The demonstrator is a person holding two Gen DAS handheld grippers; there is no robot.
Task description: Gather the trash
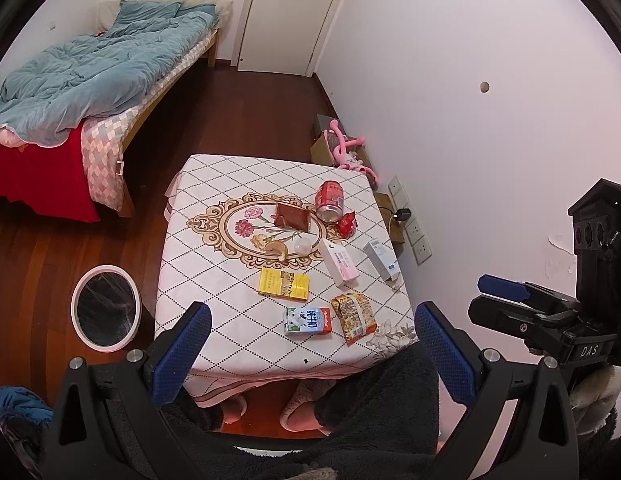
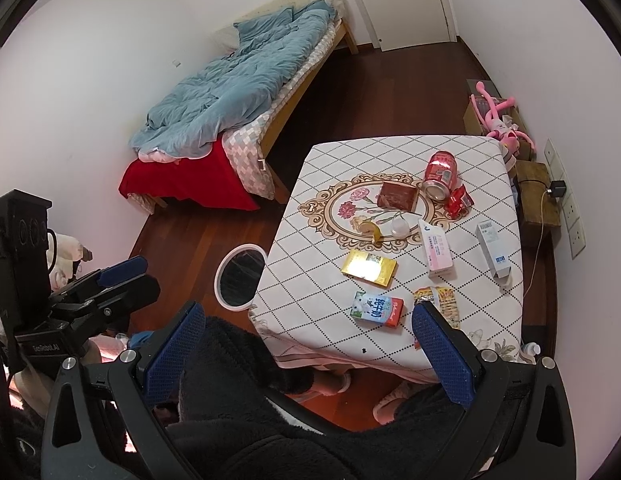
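Observation:
A small table with a diamond-patterned cloth holds trash: a red can on its side, a milk carton, a snack packet, a yellow box, a brown packet, a red wrapper, two white boxes and a peel. A white bin with a black liner stands on the floor left of the table. My left gripper and right gripper are open and empty, held above the near table edge.
A bed with a blue quilt stands at the back left. A door is in the far wall. Pink toys and cardboard boxes lie by the right wall with sockets. My legs and slippers are under the table.

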